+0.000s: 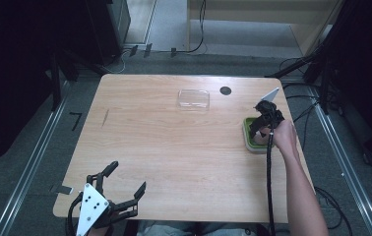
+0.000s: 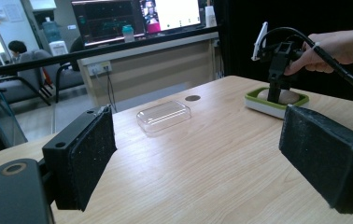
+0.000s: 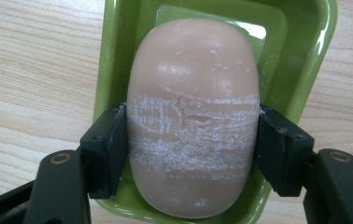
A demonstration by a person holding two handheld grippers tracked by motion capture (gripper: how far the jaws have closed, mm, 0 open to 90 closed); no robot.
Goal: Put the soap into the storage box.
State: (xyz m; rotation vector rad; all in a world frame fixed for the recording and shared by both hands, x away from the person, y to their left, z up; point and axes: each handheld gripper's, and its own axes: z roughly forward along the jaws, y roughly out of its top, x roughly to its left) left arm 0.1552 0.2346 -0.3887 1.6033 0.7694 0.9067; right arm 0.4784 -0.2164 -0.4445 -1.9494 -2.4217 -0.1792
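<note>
Right claw (image 3: pixel 191 154) squeezes pale oval soap bar (image 3: pixel 193 93) in green plastic dish (image 3: pixel 321 42), frame centre; a straight, level lift looks safest. Left claw (image 1: pixel 120 184) idles wide open, empty.

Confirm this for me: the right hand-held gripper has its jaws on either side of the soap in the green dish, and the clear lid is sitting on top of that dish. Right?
Not quite. The clear lid lies apart on the table, well away from the green dish, as the high view shows. The rest holds: the right hand-held gripper has its jaws against both sides of the soap in the dish.
</note>
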